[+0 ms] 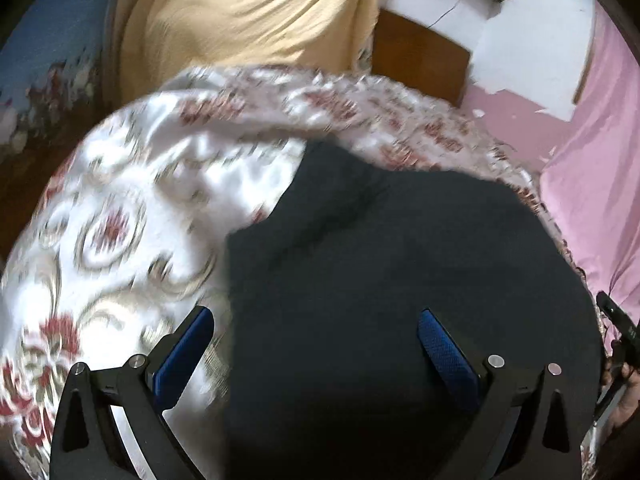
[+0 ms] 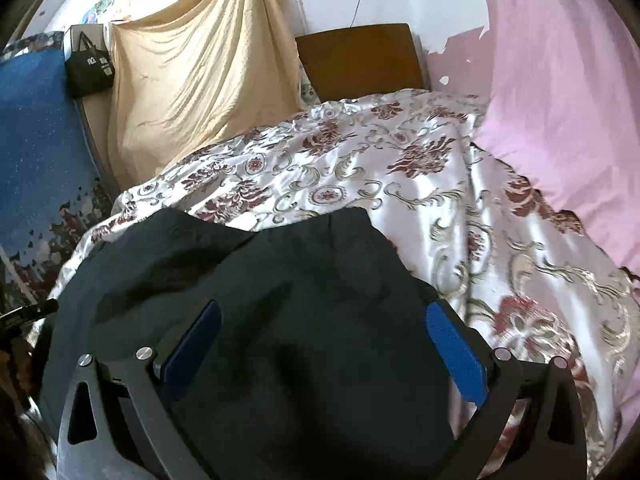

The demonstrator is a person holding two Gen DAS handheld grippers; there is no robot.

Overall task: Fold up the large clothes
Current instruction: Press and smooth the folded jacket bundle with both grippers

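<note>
A yellow sheet (image 2: 192, 80) and pink cloth (image 2: 560, 100) hang around the bed (image 2: 400, 168). The dark garment (image 2: 248, 280) lies flat, stretching away. Both grippers (image 1: 316, 332) (image 2: 322, 324) are wide apart, holding nothing.

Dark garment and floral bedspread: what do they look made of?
Dark garment: looks like matte, soft woven or knit cloth; no shine, loose folds. Floral bedspread: apparently satin-like, glossy; bright highlights along its creases, with a woven-looking flower pattern.
</note>
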